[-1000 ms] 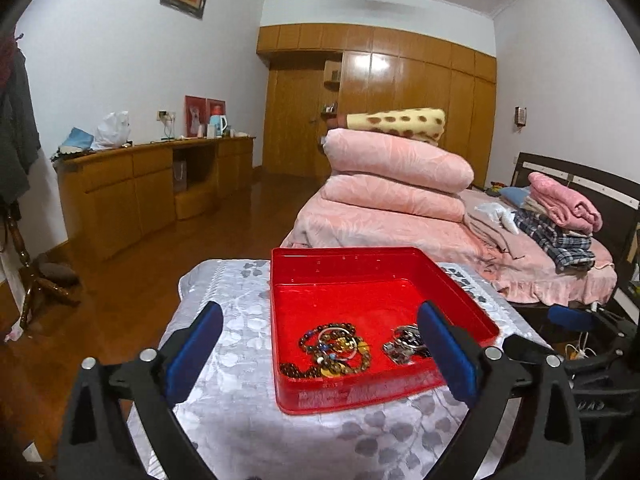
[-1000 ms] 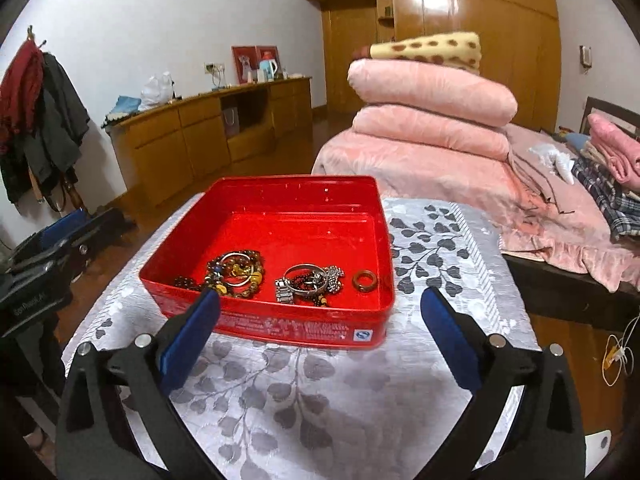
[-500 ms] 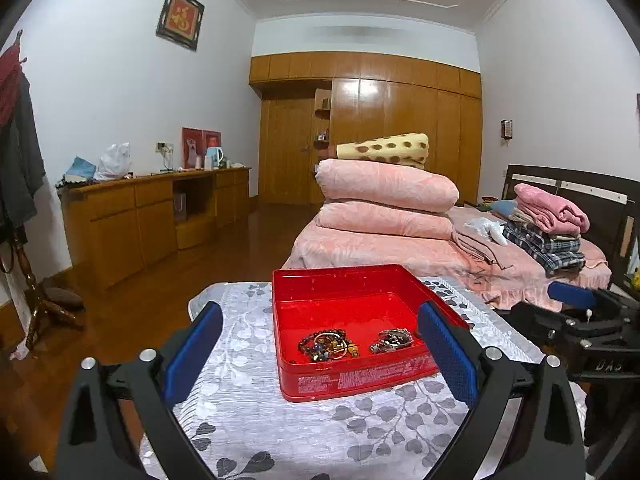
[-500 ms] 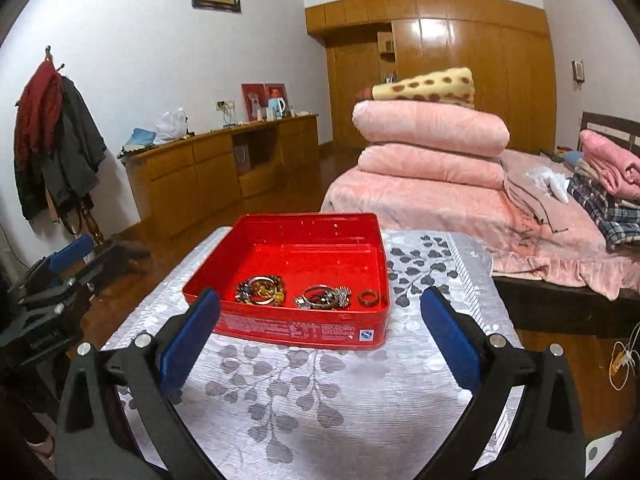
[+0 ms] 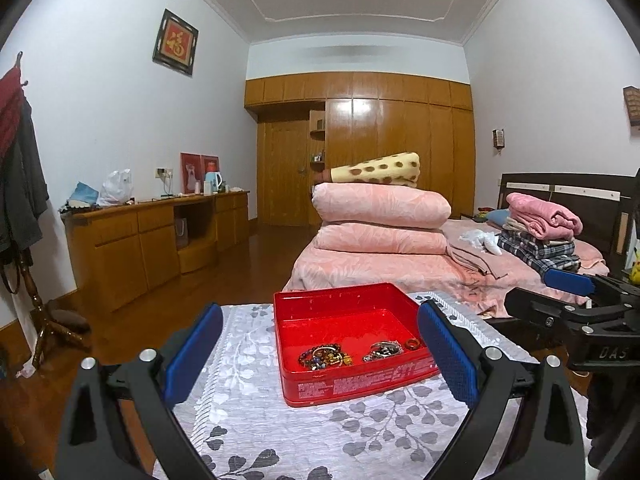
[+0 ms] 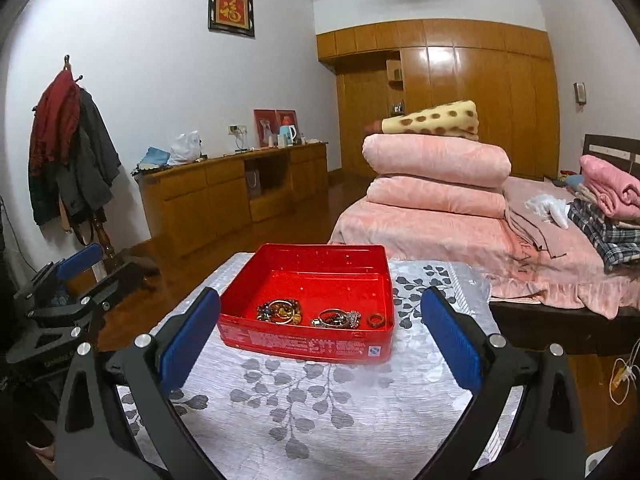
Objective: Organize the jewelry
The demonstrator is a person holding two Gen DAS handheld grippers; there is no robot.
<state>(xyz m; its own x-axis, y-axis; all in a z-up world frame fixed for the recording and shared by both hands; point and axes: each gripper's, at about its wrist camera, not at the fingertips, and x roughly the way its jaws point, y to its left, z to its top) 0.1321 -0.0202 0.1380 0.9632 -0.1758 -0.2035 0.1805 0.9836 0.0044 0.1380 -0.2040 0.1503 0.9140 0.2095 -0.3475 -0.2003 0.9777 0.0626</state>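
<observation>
a: where do we stand with the left gripper [image 5: 320, 356]?

b: its fingers [image 5: 194, 354] are spread wide and grasp nothing. we hold it above the near part of the surface [image 5: 248, 408], which wears a white cloth with grey leaves. the red tin [image 5: 316, 390] sits ahead between the blue pads, toward 1 o'clock.

a: and the right gripper [image 6: 320, 336]?

b: the same: fingers [image 6: 450, 338] released, wide apart, empty, raised off the cloth. from that view the tin is dead ahead at 12 o'clock, its printed front wall facing us.

a: where is the jewelry?

b: all inside the tin, along its near wall. in the right wrist view the beaded bracelets [image 6: 280, 311] lie in a tangled heap at the left, a silver bangle cluster [image 6: 336, 319] just beside them toward 3 o'clock, and a small brown ring [image 6: 376, 319] lies apart at the far right. the far half of the tin's floor is bare red.

a: can we see each gripper from the other?

b: yes. the right one shows at 3 o'clock in the left wrist view, off the surface's edge, and the left one at 9 o'clock in the right wrist view, over the wood floor [image 6: 304, 216].

a: what lies behind?

b: a bed [image 5: 360, 268] with stacked pink quilts [image 5: 380, 216] at 12 to 2 o'clock.
</observation>
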